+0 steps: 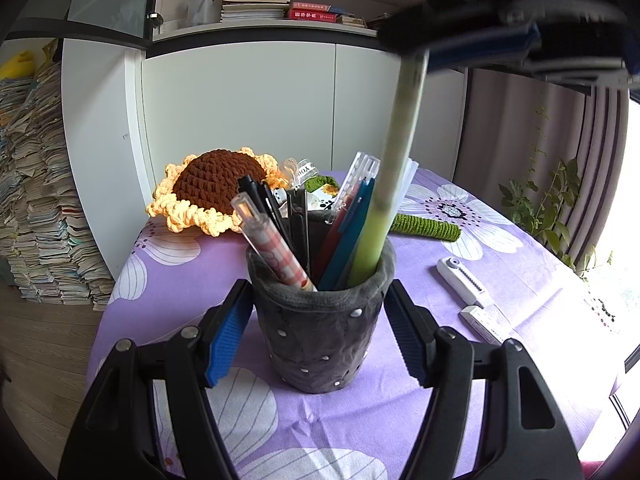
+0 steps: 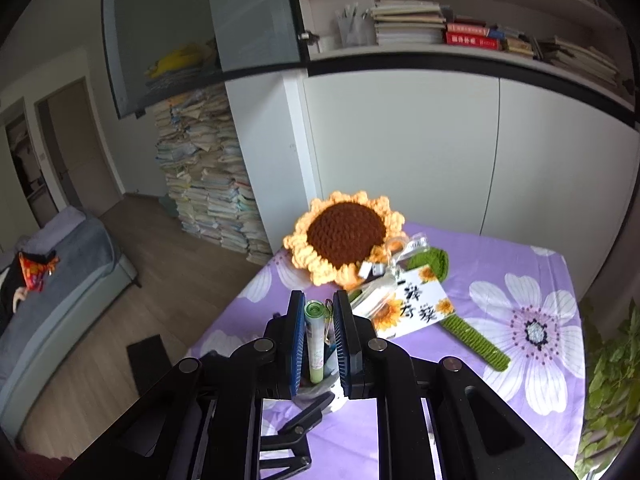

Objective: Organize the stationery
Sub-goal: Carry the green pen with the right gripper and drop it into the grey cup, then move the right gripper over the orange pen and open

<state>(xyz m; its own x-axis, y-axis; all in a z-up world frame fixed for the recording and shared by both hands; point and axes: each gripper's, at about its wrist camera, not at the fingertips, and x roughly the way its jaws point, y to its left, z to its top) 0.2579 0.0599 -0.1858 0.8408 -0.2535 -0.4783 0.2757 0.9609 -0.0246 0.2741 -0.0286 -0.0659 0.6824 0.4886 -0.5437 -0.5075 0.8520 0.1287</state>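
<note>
The right hand-held gripper (image 2: 317, 344) pinched a green pen (image 2: 314, 344) — its lower end inside the grey pen holder (image 1: 320, 332) on the desk (image 1: 520, 280) — while the left hand-held gripper (image 1: 318, 328) flanked the holder, spread.

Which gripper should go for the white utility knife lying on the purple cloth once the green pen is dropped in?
Right. The right gripper hangs above the grey felt pen cup around the pale green pen, freed on release. The white utility knife lies on the cup's right; the left gripper brackets the cup.
</note>
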